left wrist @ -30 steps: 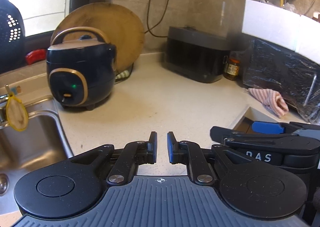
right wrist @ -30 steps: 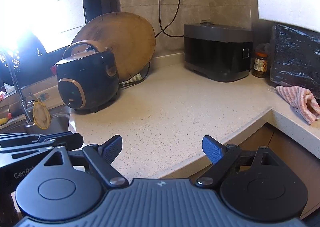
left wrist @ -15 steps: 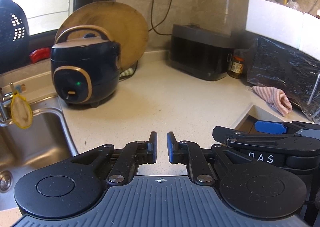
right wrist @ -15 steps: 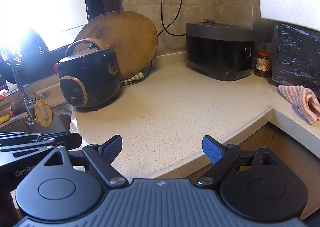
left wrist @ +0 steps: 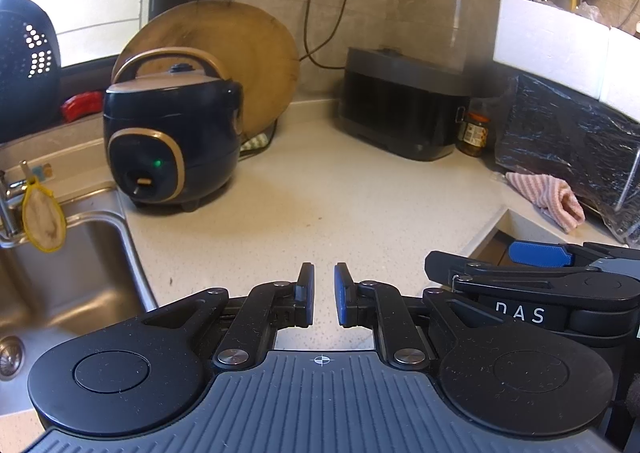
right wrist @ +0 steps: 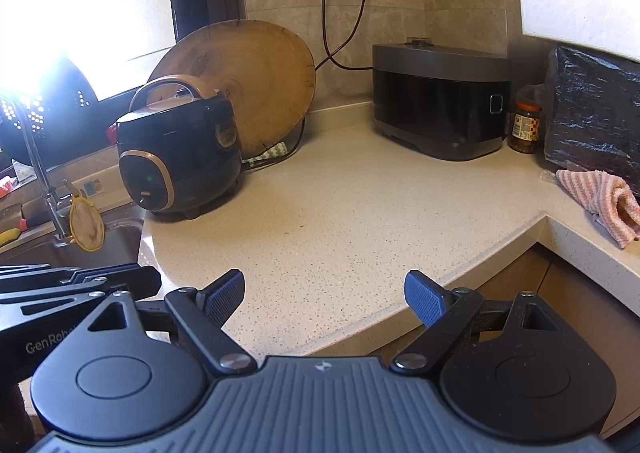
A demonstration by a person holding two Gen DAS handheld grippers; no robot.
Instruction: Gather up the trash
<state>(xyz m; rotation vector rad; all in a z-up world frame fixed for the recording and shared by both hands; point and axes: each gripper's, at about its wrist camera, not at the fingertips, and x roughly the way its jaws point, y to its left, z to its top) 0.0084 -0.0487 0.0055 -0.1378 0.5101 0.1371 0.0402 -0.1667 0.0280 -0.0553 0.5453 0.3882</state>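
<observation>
Above the speckled worktop [right wrist: 360,213]: left gripper [left wrist: 324,293] nearly together, empty; right gripper [right wrist: 324,297] apart, empty. Trash: none identifiable on the bare surface. Advice: search beside the rice cooker [left wrist: 172,145], pink cloth [right wrist: 600,197] and sink [left wrist: 60,273] first.

The table [right wrist: 360,221] is pale speckled stone with a smooth, faintly shiny finish. The rice cooker [left wrist: 172,145] has a glossy dark plastic shell with satin gold trim. Behind it the round chopping board [right wrist: 256,81] is matt, grained wood. The sink [left wrist: 68,277] is brushed metal. A striped cloth [right wrist: 600,201] looks soft and ribbed. The black bag [right wrist: 596,113] is crinkled, shiny plastic. The jar [right wrist: 526,127] looks like glass.
</observation>
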